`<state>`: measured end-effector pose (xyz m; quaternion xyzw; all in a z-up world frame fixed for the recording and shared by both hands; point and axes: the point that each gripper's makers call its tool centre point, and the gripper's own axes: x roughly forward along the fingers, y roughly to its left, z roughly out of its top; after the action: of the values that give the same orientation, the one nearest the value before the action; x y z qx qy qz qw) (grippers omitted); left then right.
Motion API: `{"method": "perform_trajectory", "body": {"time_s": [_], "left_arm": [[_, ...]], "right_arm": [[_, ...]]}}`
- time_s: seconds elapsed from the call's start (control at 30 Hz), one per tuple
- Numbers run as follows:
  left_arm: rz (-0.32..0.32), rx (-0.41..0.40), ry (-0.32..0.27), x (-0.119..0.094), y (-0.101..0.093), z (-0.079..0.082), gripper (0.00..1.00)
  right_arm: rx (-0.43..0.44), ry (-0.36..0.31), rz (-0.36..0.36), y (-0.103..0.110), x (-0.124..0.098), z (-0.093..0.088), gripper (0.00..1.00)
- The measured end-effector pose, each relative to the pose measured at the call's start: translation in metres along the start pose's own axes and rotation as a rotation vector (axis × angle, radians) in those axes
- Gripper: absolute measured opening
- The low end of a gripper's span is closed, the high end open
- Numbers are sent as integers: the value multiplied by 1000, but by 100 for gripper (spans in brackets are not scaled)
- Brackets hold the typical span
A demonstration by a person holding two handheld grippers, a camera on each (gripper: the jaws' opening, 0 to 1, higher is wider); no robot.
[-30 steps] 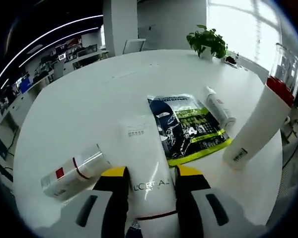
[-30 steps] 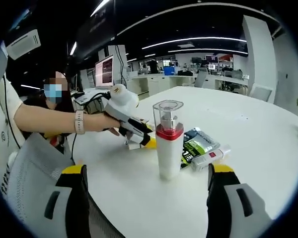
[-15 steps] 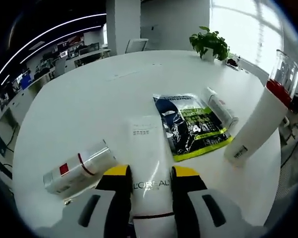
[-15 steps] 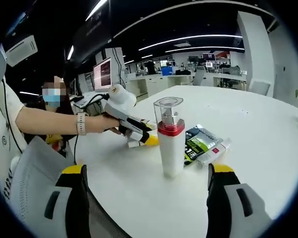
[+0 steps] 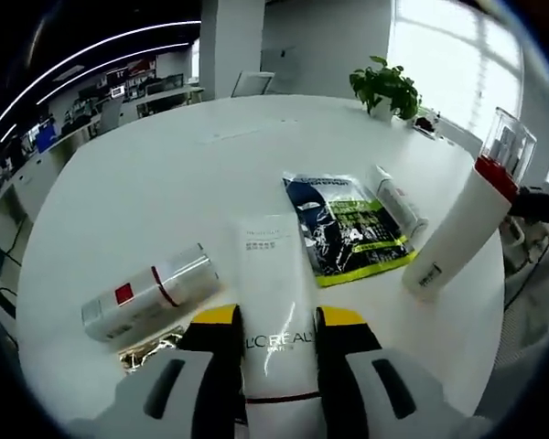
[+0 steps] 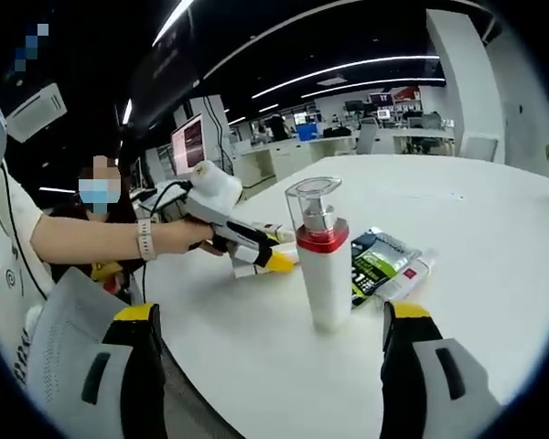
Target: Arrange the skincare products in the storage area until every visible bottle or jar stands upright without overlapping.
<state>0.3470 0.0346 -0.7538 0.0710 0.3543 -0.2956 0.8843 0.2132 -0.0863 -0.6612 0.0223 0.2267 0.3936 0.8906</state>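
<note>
White left gripper (image 6: 256,253), yellow-tipped black jaws; pale wristwatch (image 6: 145,240).

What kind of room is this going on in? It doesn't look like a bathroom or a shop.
Most likely an open-plan office. A large round white table stands in front of rows of desks with computer monitors, long strip lights run across a dark ceiling, and a potted plant sits by a bright window.

The left gripper view sits low and close over the tabletop (image 5: 146,183), facing a window. The right gripper view looks from the tabletop's edge toward the office. Both share the pump bottle (image 5: 457,233) (image 6: 323,251).
</note>
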Motion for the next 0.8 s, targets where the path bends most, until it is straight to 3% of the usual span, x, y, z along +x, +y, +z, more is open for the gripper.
{"method": "perform_trajectory", "body": {"time_s": [0.47,0.8], "left_arm": [[-11,-33,-26,-14,2,0,26],[-22,30,-50,-30,-6,6,26]], "right_arm": [[75,-49,-9,0,-6,6,100],[142,-43,11,7,-9,4,99]]}}
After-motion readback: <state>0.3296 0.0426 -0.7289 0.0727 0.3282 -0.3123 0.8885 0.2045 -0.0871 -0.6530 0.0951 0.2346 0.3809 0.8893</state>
